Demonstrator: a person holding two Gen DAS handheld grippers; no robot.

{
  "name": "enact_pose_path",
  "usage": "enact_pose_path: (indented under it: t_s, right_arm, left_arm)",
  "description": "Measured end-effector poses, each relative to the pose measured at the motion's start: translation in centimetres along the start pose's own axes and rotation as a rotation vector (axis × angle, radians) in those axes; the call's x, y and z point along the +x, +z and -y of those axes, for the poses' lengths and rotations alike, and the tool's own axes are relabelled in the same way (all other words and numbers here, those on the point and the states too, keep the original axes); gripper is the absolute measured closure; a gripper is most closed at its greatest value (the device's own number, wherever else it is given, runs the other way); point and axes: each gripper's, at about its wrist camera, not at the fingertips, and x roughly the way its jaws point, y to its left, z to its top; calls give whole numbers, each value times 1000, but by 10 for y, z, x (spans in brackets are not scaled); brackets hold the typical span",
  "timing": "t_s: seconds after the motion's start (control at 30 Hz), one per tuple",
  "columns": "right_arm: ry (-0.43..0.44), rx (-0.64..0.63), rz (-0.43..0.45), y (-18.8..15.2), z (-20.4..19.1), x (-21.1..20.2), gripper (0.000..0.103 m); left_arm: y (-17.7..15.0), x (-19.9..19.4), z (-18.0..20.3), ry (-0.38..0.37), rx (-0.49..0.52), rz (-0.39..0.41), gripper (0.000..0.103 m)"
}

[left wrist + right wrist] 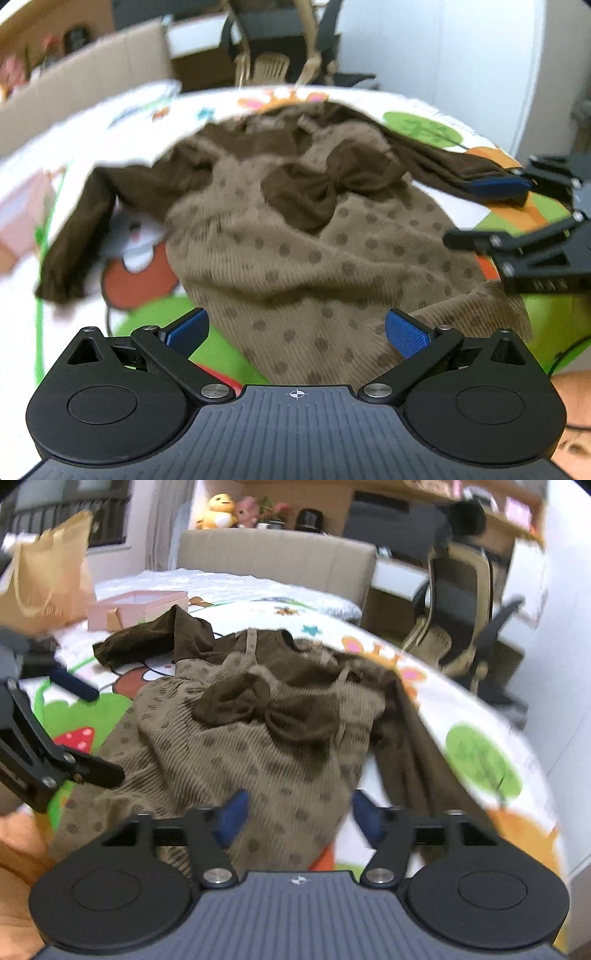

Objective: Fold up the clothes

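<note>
We find no readable text, label, brand name or number in either wrist view. The one sign we can make out is a small white crosshair mark printed at the centre of the ribbed grey body of the left gripper (297,330); a matching mark sits in the same place on the right gripper (298,814), softened by blur. The bed sheet (424,127) carries cartoon prints of trees and animals, but we see no lettering among them. The paper bag (48,576) at the far side of the bed shows no legible print.
</note>
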Motion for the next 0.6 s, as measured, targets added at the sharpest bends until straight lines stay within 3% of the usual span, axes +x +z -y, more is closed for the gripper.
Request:
enact_pose_path:
  t_s: [0.07, 0.17, 0.23, 0.3, 0.6]
  right_arm:
    - [38, 63, -29, -6, 4, 7, 31]
    - [79, 138, -72, -14, 6, 19, 17]
    - [100, 180, -95, -18, 7, 25, 14]
    - [118, 211, -103, -21, 8, 29, 0]
    - [33, 218, -175, -12, -7, 39, 0]
  left_arm:
    - [-3, 7, -2, -1, -27, -27, 0]
    - [-7, 13, -3, 4, -38, -50, 0]
    - [-9, 18, -4, 7, -45, -66, 0]
    - [-11, 23, -6, -10, -65, -95, 0]
    - [-11, 29, -12, -42, -115, -133, 0]
